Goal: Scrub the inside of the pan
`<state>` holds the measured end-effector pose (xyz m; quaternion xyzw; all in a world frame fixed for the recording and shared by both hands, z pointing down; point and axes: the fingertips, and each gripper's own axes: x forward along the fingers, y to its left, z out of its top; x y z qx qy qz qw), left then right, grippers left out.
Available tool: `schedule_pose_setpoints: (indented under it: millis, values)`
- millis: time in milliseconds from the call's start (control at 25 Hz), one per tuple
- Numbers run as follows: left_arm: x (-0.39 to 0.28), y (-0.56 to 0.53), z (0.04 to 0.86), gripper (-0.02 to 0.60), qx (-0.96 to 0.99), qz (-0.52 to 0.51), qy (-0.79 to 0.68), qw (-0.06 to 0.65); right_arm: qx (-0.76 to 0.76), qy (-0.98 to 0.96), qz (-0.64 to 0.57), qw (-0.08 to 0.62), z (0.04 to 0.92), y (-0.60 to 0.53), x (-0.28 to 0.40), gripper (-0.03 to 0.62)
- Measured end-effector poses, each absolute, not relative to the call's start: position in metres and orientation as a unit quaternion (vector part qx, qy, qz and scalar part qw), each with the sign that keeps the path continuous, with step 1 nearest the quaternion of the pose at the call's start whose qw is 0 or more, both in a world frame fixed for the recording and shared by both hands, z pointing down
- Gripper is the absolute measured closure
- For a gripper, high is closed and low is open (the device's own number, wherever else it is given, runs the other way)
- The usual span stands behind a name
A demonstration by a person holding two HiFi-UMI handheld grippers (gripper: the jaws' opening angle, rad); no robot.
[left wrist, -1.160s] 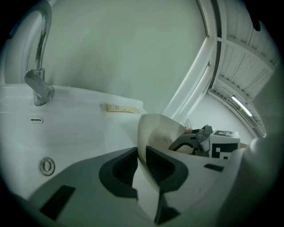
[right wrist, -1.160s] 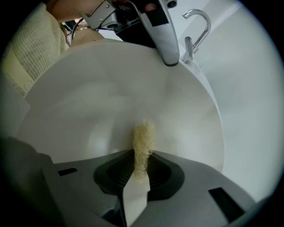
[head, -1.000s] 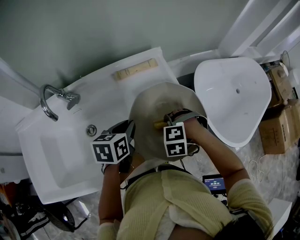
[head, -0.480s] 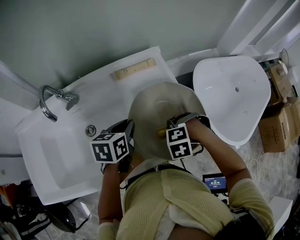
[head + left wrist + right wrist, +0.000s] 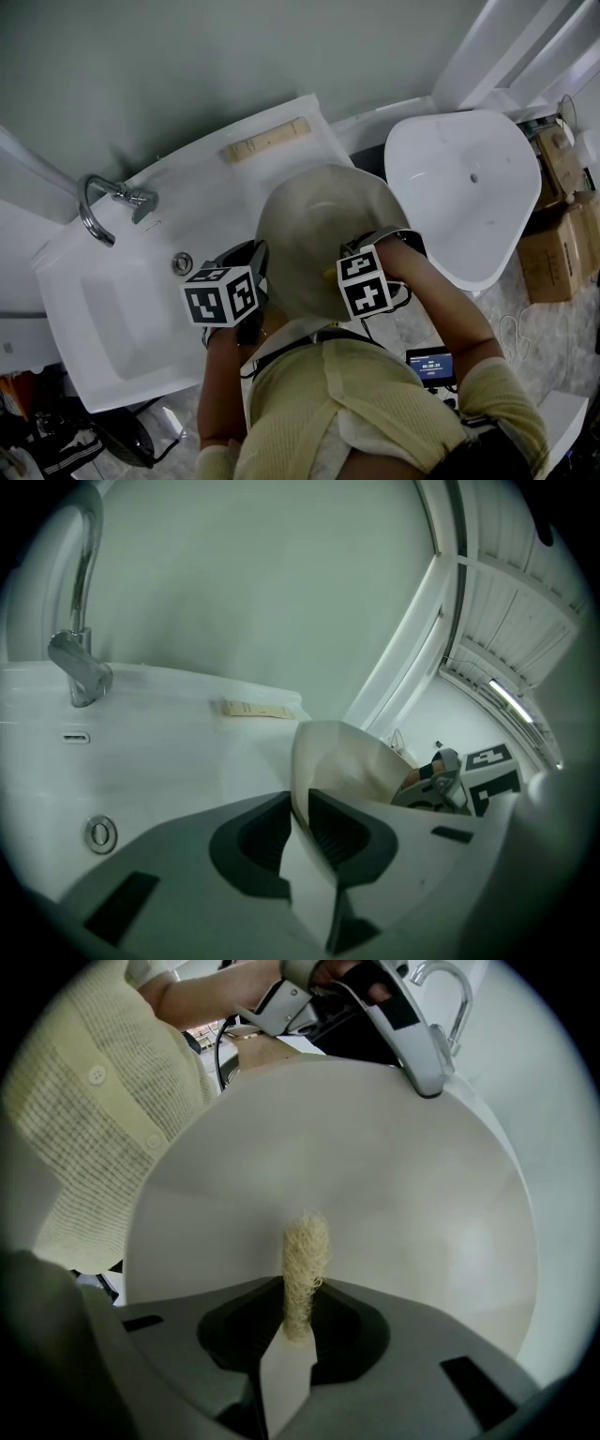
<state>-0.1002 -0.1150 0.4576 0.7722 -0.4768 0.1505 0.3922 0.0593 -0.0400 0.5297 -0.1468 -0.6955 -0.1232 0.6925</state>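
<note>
A cream-coloured pan (image 5: 314, 220) is held tilted above the right end of the white sink. My left gripper (image 5: 255, 274) is shut on the pan's rim (image 5: 323, 752), which runs between its dark pads (image 5: 258, 834). My right gripper (image 5: 336, 274) is shut on a pale fibrous loofah scrubber (image 5: 305, 1260), whose tip touches the pan's inner surface (image 5: 394, 1194). In the head view only a yellow sliver of the scrubber (image 5: 329, 275) shows beside the marker cube. The right gripper view shows the left gripper (image 5: 412, 1044) at the pan's far rim.
The white sink (image 5: 112, 328) with chrome faucet (image 5: 101, 202) and drain (image 5: 182, 263) lies at the left. A pale strip (image 5: 272, 138) rests on its back ledge. A second white basin (image 5: 469, 187) stands at the right, cardboard boxes (image 5: 553, 253) beyond. A lit small screen (image 5: 429, 366) sits below.
My right gripper has slid the scrubber a little down and to the right across the pan's inside, toward the near rim. The left gripper and pan have stayed put.
</note>
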Motion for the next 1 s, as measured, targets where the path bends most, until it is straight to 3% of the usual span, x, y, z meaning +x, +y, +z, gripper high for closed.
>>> schedule_pose_setpoints:
  millis: [1000]
  values:
    - [-0.120, -0.114, 0.440, 0.472, 0.769, 0.135, -0.511, 0.359, 0.038, -0.798, -0.081, 0.596, 0.488, -0.078, 0.047, 0.508]
